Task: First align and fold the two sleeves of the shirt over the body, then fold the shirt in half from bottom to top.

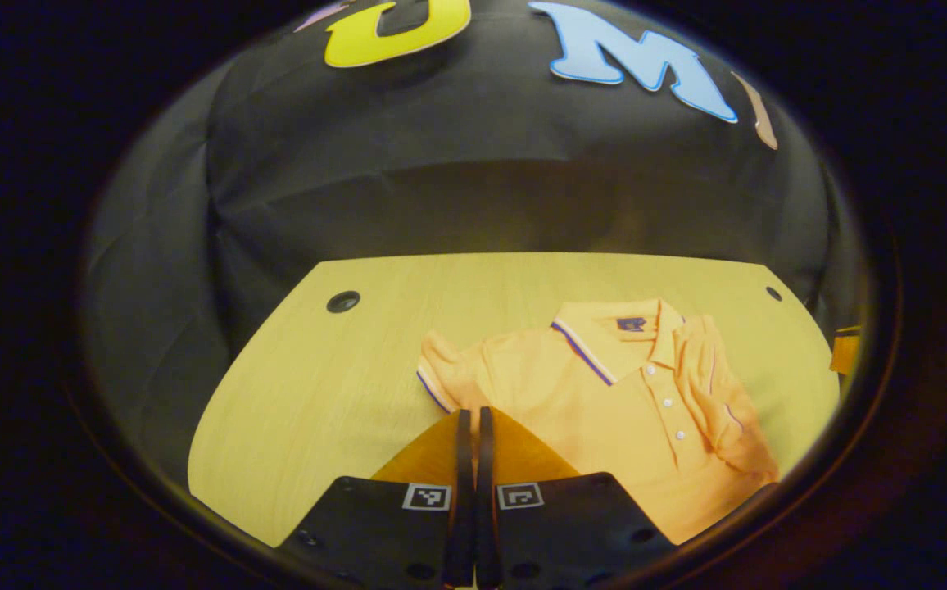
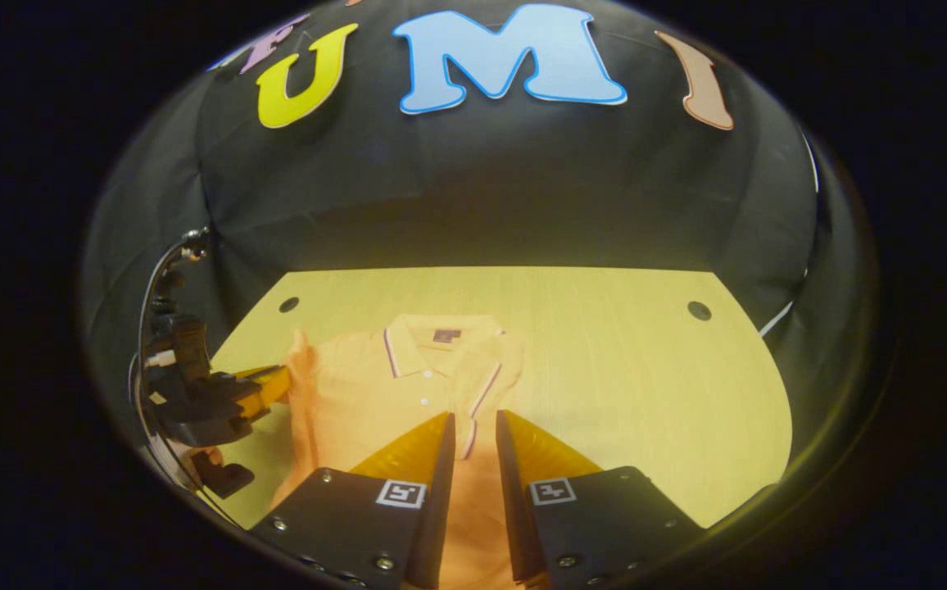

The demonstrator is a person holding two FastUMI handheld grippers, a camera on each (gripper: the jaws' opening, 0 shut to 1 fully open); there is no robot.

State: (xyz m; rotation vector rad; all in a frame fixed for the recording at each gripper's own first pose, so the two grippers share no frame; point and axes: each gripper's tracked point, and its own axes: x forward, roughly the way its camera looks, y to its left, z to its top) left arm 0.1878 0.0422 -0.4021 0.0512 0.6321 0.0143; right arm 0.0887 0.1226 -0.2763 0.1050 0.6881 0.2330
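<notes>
On the table (image 1: 293, 393): an orange shirt (image 1: 596, 410) is laid flat, collar toward the far wall, placket buttons facing up.
Left gripper (image 1: 473, 418): in the left gripper view its fingers are pressed together side by side, with no cloth seen between them; the tips are held at the shirt's near edge, just beside one sleeve.
Sleeve by the left fingers (image 1: 441, 373): it is spread outward onto the wood, just ahead of the tips and slightly to their left.
Other sleeve (image 1: 719, 385): it is folded inward over the body, well to the right of the left fingers.
Right gripper (image 2: 473, 426): its fingers are parted by a narrow gap, through which shirt cloth is seen; whether the cloth is touched cannot be told.
Shirt from the right gripper view (image 2: 375, 393): it is spread ahead of the fingers and to their left, with the collar (image 2: 432, 340) farthest off.
Far left in that view: the left gripper (image 2: 273, 383) is seen at the shirt's edge.
</notes>
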